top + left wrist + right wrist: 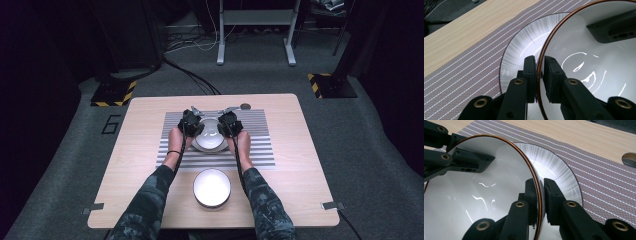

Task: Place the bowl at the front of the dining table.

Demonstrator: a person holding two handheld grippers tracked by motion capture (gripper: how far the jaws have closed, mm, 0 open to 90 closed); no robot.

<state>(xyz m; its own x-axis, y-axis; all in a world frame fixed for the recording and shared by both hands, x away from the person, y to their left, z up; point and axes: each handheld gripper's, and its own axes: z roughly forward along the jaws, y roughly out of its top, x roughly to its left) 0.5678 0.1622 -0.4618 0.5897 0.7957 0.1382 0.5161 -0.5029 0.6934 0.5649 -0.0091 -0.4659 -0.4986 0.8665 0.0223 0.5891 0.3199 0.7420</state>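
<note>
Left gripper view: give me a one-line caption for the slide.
Left gripper clamps the copper-edged rim of a white bowl above a ribbed white plate on the striped mat.

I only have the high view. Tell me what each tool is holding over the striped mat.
Observer: The left tool clamps the copper-edged rim of a glossy white bowl, one jaw inside and one outside.
Operator: Report the right tool.
Observer: The right tool grips the same bowl's opposite rim in the same way.
Operator: Say what's under it.
Observer: A second white bowl with a ribbed inside lies beneath it on the grey striped mat.
</note>
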